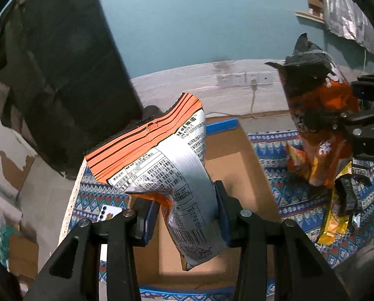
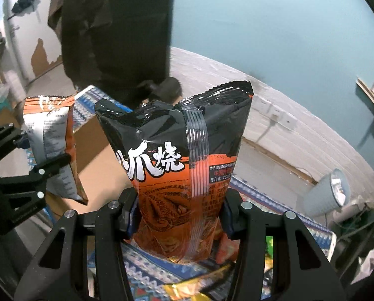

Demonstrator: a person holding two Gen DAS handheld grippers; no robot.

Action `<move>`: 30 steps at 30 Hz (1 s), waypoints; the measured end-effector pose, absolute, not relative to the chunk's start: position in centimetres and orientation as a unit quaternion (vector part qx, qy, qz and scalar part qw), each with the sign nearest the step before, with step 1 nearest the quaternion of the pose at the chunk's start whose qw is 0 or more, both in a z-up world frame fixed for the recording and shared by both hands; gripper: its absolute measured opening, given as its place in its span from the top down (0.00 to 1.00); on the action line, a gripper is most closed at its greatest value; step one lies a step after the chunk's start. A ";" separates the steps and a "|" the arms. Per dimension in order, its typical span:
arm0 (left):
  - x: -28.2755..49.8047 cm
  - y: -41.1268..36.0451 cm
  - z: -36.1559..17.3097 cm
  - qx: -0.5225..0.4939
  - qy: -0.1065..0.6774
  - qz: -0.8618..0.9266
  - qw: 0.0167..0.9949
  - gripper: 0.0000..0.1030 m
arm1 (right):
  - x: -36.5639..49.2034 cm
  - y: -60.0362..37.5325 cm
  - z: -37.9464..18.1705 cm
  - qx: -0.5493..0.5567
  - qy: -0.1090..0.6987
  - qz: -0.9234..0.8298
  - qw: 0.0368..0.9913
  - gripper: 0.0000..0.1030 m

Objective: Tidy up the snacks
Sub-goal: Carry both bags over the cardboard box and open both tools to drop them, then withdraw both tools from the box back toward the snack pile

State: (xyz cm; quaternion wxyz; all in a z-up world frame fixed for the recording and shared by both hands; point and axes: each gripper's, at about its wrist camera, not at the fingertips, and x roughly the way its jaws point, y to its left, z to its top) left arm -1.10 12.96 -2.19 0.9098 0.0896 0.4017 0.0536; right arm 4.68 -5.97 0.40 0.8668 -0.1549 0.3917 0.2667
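left gripper (image 1: 184, 215): clamps silver-orange bag (image 1: 167, 165)
right gripper (image 2: 180, 219): clamps black-orange bag (image 2: 182, 155)
tip: lower each fully inside cardboard box (image 1: 244, 160) before releasing

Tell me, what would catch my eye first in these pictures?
Two snack bags held up in the air at once. The left gripper pinches a silver and orange packet above an open cardboard box, while the right gripper clamps a black and orange bag with big white characters. Below lies a bright patterned cloth with more wrappers on it.
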 end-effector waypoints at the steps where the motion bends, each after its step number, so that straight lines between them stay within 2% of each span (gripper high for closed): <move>1: -1.1 13.3 -2.3 0.089 0.403 0.056 0.909 0.59 | 4.9 -5.4 0.3 -0.156 0.394 0.271 0.865 0.52; 23: -0.2 19.0 -7.0 0.063 0.468 0.103 0.875 0.57 | 6.4 4.6 -4.7 -0.167 0.468 0.327 0.804 0.50; 25: 0.0 19.1 -7.2 0.063 0.471 0.107 0.874 0.55 | 6.5 4.7 -5.0 -0.159 0.477 0.330 0.799 0.49; 28: 0.1 19.5 -7.0 0.059 0.467 0.109 0.876 0.44 | 6.7 4.5 -5.1 -0.157 0.479 0.324 0.801 0.45; 30: -0.1 19.4 -6.5 0.059 0.458 0.114 0.880 0.36 | 6.6 4.3 -5.0 -0.162 0.474 0.318 0.805 0.38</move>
